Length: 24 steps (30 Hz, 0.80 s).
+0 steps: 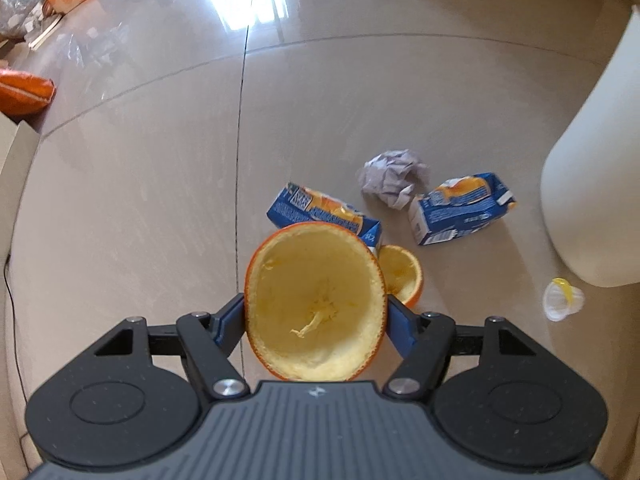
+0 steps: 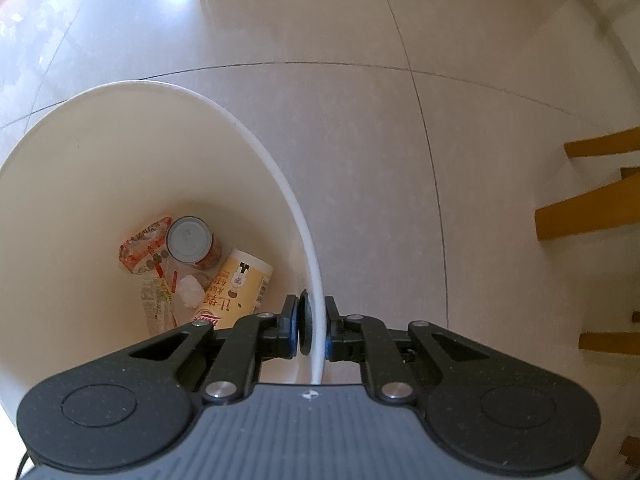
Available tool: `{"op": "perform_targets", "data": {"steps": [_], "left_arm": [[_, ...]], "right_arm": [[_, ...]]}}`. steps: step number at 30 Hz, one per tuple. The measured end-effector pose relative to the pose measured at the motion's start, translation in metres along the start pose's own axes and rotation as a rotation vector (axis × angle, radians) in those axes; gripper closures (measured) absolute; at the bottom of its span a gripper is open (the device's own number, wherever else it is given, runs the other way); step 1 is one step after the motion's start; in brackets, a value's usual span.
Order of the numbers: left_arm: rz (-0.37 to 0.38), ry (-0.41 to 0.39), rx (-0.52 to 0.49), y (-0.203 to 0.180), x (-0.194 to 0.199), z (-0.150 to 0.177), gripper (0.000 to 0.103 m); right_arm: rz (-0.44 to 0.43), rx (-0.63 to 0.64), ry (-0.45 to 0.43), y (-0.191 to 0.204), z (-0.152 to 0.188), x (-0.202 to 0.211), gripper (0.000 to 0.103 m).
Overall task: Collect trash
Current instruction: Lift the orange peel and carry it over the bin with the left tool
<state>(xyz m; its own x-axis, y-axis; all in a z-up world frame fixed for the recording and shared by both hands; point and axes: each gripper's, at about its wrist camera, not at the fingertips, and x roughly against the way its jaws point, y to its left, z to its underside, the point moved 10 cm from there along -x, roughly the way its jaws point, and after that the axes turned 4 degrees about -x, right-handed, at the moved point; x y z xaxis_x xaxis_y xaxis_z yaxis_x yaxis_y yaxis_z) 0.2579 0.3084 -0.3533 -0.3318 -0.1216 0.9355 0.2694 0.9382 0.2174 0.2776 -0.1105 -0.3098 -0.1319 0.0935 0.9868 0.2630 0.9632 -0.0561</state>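
The left gripper (image 1: pixel 315 316) pinches a hollow orange peel half (image 1: pixel 316 304) between its two blue pads, one pad on each side of the rind, and the pale inside of the peel faces the camera. Just behind it, on the tiled floor (image 1: pixel 160 160), a second orange peel half (image 1: pixel 404 274) lies touching a crushed blue carton (image 1: pixel 320 210). A little farther are a crumpled grey paper ball (image 1: pixel 394 178) and another blue carton (image 1: pixel 460 210), close to each other. A small clear plastic cup with something yellow (image 1: pixel 562 298) lies near the white trash bin (image 1: pixel 592 184) at the right edge. The right gripper (image 2: pixel 312 330) is pressed together on the rim of this white bin (image 2: pixel 120 152), one pad inside and one outside. At the bottom of the bin lie a can (image 2: pixel 194 242), a beige paper cup (image 2: pixel 240 288), a red-and-white wrapper (image 2: pixel 142 250) and what seems to be a clear bottle (image 2: pixel 158 304); this part is not sharp. Beyond the bin, wooden furniture legs (image 2: pixel 592 216) stand on the floor.
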Motion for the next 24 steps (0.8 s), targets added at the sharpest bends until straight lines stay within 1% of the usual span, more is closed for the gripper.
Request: {"op": "perform_targets", "data": {"steps": [3,8,13,18,21,24], "left_arm": [[0.006,-0.001,-0.012,-0.003,0.018,-0.007,0.033],[0.050,-0.003,-0.003,-0.016,0.057,-0.022,0.033],[0.097,-0.028,-0.069,-0.047,0.109,-0.055,0.033],[0.164,-0.108,-0.160,-0.099,0.162,-0.102,0.033],[0.214,-0.157,-0.212,-0.138,0.185,-0.129,0.033],[0.248,-0.196,-0.258,-0.176,0.193,-0.148,0.033]], "right_arm": [[-0.003,-0.002,-0.002,-0.001,0.000,0.000,0.089],[-0.005,-0.012,-0.007,-0.001,0.001,0.001,0.089],[-0.018,-0.011,-0.001,-0.002,0.001,0.003,0.090],[-0.016,-0.007,-0.001,-0.002,0.000,0.003,0.090],[-0.019,-0.006,0.001,-0.002,0.000,0.003,0.090],[-0.018,-0.002,0.001,-0.002,-0.001,0.003,0.090]]}}
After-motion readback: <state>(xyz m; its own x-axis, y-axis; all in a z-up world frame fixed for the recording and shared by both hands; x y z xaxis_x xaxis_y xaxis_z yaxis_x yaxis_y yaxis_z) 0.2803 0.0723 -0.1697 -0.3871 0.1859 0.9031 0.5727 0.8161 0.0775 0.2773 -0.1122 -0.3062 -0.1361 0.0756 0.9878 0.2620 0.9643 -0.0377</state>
